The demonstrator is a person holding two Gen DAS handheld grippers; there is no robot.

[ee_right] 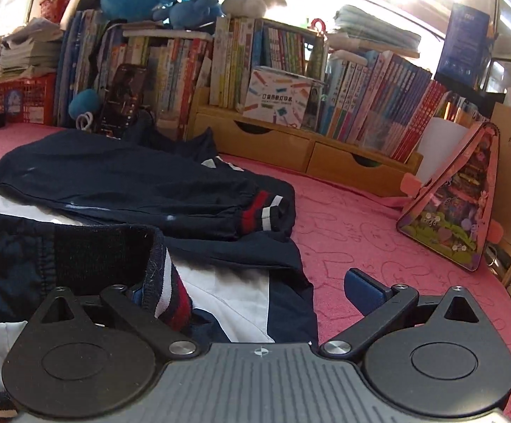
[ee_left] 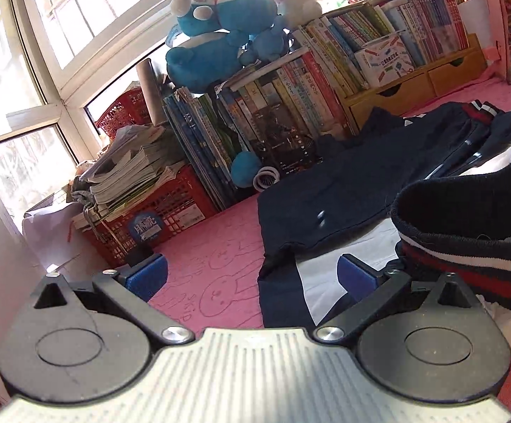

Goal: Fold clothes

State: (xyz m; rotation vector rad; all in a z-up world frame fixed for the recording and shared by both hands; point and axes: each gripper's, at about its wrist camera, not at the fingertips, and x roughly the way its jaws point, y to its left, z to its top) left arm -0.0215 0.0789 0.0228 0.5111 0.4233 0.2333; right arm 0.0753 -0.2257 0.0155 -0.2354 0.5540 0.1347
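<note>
Hovering low over the pink blanket, my left claw is spread wide with nothing between its blue pads; the jacket's striped hem lies just beside its right finger. My right claw is also wide apart, the ribbed striped hem against its left finger, not pinched. Beyond, the navy-and-white jacket lies spread on the blanket. Farther back stand rows of books and blue plush toys.

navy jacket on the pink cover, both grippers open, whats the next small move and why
Probably close the right gripper on the striped ribbed hem lying between its open fingers. The navy jacket lies only partly folded, and the left gripper is also open, holding nothing, so a grip has to come before any fold.
</note>
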